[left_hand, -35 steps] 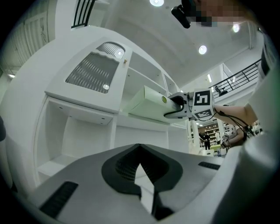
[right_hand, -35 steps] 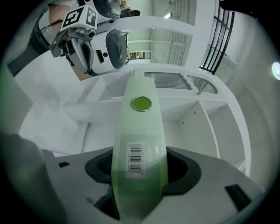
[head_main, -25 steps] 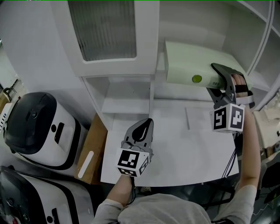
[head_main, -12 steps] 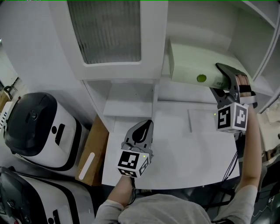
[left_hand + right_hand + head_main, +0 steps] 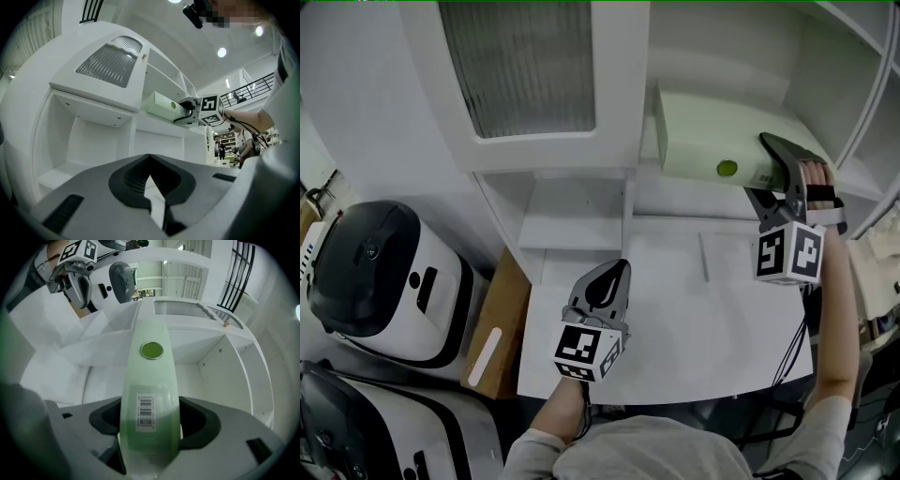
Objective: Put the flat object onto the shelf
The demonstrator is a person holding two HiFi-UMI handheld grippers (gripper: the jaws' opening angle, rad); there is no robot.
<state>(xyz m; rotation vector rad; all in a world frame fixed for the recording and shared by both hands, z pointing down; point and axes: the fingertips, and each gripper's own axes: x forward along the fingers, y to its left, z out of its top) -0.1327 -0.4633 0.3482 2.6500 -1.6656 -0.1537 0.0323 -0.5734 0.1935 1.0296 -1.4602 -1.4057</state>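
Note:
The flat object is a pale green box [image 5: 708, 141] with a green round sticker. It lies on the shelf [image 5: 855, 174] in the cabinet's right compartment. My right gripper [image 5: 775, 165] stands at its near end with the box between the jaws, which are opening. In the right gripper view the box [image 5: 150, 380] runs straight out from my right gripper [image 5: 150, 441], barcode label near me, and I see no pad pressing on it. My left gripper [image 5: 614, 269] hovers low over the white table [image 5: 703, 328], shut and empty. The left gripper view shows my left gripper [image 5: 150, 159] pointing at the cabinet.
A frosted-glass cabinet door [image 5: 525, 66] hangs open at the upper left. Two white-and-black cookers [image 5: 380, 277] stand on the left, with a brown board [image 5: 499, 319] beside the table. Lower cabinet bays [image 5: 572, 211] lie behind the table.
The right gripper and the box stay at almost the same spot on the shelf. The head view has shifted slightly. The left gripper has not moved.

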